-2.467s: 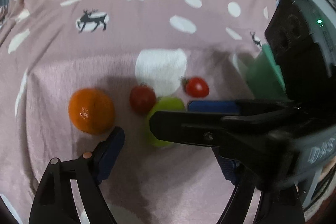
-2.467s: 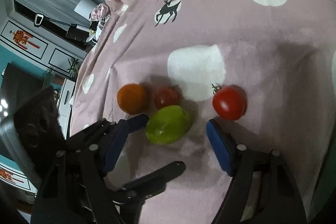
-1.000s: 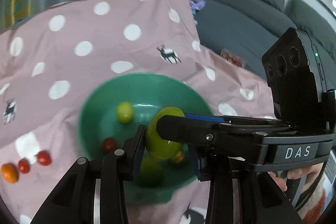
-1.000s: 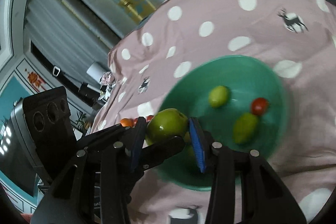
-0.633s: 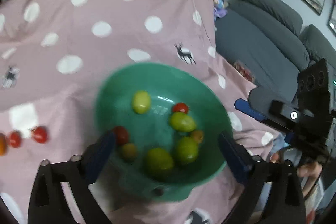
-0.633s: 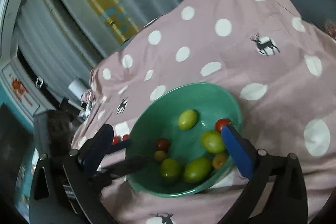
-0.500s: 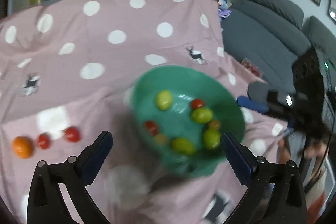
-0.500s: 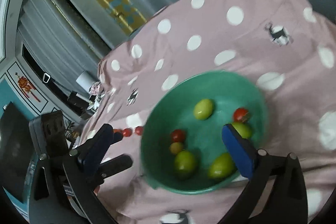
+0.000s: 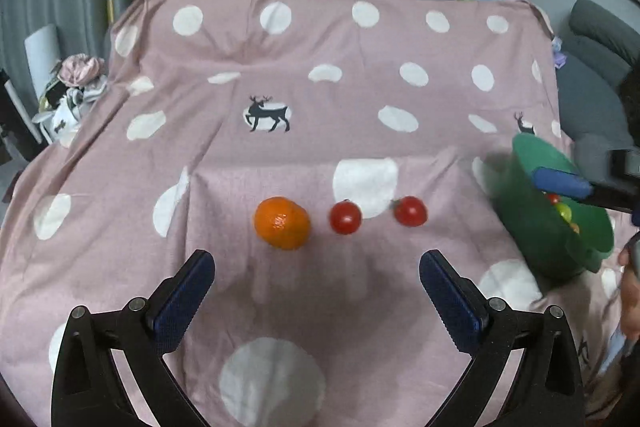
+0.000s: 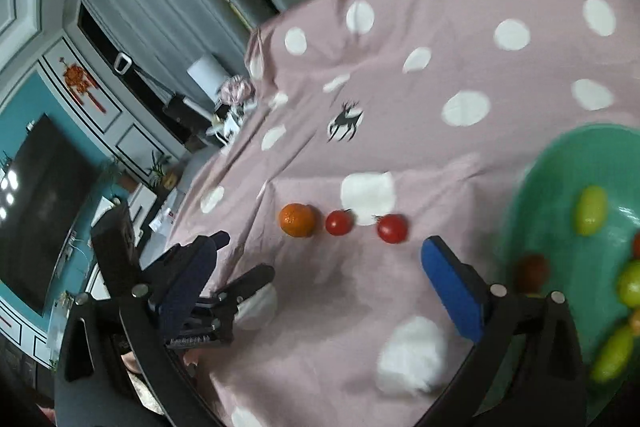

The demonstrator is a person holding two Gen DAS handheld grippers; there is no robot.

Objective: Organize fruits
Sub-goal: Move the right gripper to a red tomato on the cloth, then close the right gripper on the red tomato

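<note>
Orange (image 9: 282, 223) lies just ahead of the wide-open left hand-held gripper (image 9: 316, 291)

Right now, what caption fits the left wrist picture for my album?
Open left tongs hover over an orange and two tomatoes beside the green bowl.

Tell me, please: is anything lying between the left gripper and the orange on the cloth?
Nothing visible does. The left gripper has its jaws wide open and empty, and only bare pink cloth lies between it and the orange. The two red tomatoes sit beside the orange toward the green bowl, not in the path.
</note>
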